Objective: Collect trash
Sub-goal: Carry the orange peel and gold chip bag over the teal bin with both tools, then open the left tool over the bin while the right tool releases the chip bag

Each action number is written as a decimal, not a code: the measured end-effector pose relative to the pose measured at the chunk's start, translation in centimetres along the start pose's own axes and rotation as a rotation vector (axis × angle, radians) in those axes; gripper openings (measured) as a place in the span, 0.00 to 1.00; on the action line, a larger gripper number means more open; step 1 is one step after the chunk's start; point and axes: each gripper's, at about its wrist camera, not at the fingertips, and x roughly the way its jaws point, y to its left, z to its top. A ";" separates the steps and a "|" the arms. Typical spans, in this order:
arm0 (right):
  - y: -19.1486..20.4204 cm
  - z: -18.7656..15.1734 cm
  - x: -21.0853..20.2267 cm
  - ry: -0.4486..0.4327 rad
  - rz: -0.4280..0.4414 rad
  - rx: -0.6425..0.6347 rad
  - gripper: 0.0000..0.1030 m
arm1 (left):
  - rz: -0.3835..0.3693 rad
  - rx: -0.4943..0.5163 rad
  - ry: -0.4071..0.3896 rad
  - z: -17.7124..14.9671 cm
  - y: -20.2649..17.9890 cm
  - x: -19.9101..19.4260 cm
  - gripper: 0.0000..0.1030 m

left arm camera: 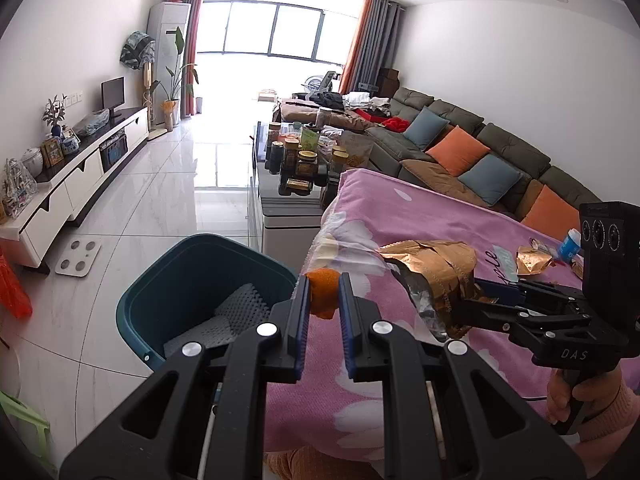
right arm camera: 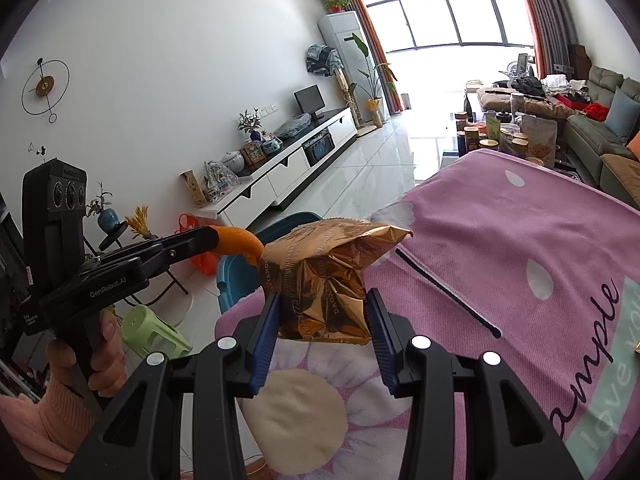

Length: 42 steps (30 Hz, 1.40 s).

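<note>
While my left tool [left arm camera: 324,294] clamps orange peel [left arm camera: 323,292] and my right tool [right arm camera: 322,316] grips the gold wrapper [right arm camera: 324,276], the bin [left arm camera: 192,268] sits at 10 o'clock, nearer my left.

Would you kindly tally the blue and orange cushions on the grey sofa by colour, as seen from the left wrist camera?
Blue cushions: 2
Orange cushions: 2
Total: 4
</note>
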 end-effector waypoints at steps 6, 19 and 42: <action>1.3 0.8 1.2 0.014 0.015 -0.032 0.40 | 0.030 -0.024 -0.001 0.0 1.7 -0.1 0.14; 3.5 2.1 3.9 0.055 0.044 -0.093 0.40 | 0.074 -0.061 0.015 -0.3 4.5 0.6 0.14; 6.2 4.0 9.1 0.137 0.058 -0.166 0.40 | 0.135 -0.104 0.055 -0.9 6.8 3.1 0.14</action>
